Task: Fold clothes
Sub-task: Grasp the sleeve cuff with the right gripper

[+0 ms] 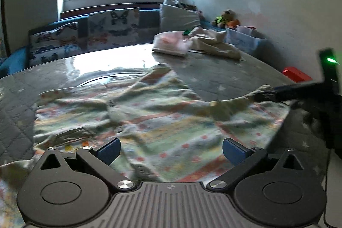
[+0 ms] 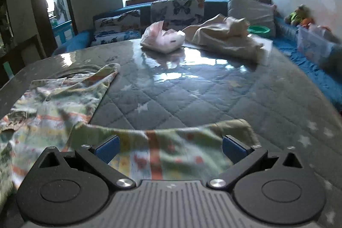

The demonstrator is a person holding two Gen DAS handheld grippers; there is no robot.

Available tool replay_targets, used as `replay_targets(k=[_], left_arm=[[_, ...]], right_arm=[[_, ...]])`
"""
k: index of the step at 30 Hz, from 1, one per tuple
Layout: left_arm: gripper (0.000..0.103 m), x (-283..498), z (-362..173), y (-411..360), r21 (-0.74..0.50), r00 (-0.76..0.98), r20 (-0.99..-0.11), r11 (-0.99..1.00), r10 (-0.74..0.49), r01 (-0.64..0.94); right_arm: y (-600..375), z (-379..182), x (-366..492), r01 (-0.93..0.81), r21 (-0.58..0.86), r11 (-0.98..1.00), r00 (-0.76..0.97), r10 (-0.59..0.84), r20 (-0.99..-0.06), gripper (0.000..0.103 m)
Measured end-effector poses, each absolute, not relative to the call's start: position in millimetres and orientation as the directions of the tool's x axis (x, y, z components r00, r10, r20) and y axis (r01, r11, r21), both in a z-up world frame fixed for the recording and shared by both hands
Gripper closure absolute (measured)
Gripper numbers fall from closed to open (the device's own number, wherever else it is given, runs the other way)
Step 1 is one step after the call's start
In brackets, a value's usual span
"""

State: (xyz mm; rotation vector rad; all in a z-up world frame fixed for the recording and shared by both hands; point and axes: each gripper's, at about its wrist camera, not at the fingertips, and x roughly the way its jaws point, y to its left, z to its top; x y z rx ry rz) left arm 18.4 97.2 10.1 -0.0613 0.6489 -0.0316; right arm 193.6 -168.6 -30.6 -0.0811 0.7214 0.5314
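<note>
A pale green shirt (image 1: 132, 112) with coloured stripes and dots lies crumpled on the grey quilted table cover (image 1: 213, 76). My left gripper (image 1: 171, 152) hovers over the shirt's near part, its blue pads wide apart and holding nothing. In the left wrist view my right gripper (image 1: 267, 94) reaches in from the right at the tip of one sleeve. In the right wrist view that sleeve (image 2: 171, 142) stretches across between the spread pads of my right gripper (image 2: 170, 150), which is open. The rest of the shirt (image 2: 55, 104) lies to the left.
At the table's far side sit a pink-white plastic bag (image 2: 162, 40), a heap of beige cloth (image 2: 226, 37) and a green bowl (image 2: 258, 29). A blue sofa with butterfly cushions (image 2: 177, 9) runs behind. A red object (image 1: 296, 74) lies past the right table edge.
</note>
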Motion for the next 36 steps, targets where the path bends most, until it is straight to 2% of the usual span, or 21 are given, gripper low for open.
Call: replay_targets(k=[5, 10, 14, 20, 29, 32, 34, 36], left_arm=[[0.0, 20, 8, 89, -0.067, 0.788, -0.612, 0.997, -0.063, 0.028], [0.0, 19, 4, 87, -0.062, 0.783, -0.619, 0.998, -0.062, 0.03], [0.0, 18, 2, 87, -0.059, 0.781, -0.622, 0.998, -0.059, 0.029], [0.0, 17, 2, 85, -0.056, 0.78, -0.623, 0.998, -0.058, 0.03], [0.0, 16, 0, 85, -0.055, 0.777, -0.627, 0.998, -0.052, 0.022], [0.0, 16, 1, 84, -0.057, 0.778, -0.626, 0.998, -0.053, 0.022], [0.0, 15, 1, 83, -0.057, 0.779, -0.624, 0.998, -0.056, 0.027], [0.0, 14, 1, 82, -0.056, 0.779, -0.624, 0.998, -0.058, 0.029]], right_arm=[[-167, -42, 211, -0.48, 0.106, 0.871, 0.617, 0.421, -0.665, 0.0], [-183, -30, 199, -0.444, 0.128, 0.887, 0.668, 0.422, -0.613, 0.0], [-204, -29, 194, -0.361, 0.115, 0.925, 0.708, 0.352, -0.612, 0.001], [-234, -38, 190, -0.227, 0.102, 0.969, 0.731, 0.238, -0.639, 0.014], [-237, -41, 174, -0.192, 0.065, 0.979, 0.736, 0.187, -0.651, 0.037], [-232, -40, 169, -0.203, 0.065, 0.977, 0.735, 0.196, -0.649, 0.049], [-235, -39, 170, -0.196, 0.092, 0.976, 0.732, 0.208, -0.649, 0.062], [-237, -38, 170, -0.19, 0.119, 0.975, 0.729, 0.221, -0.648, 0.067]])
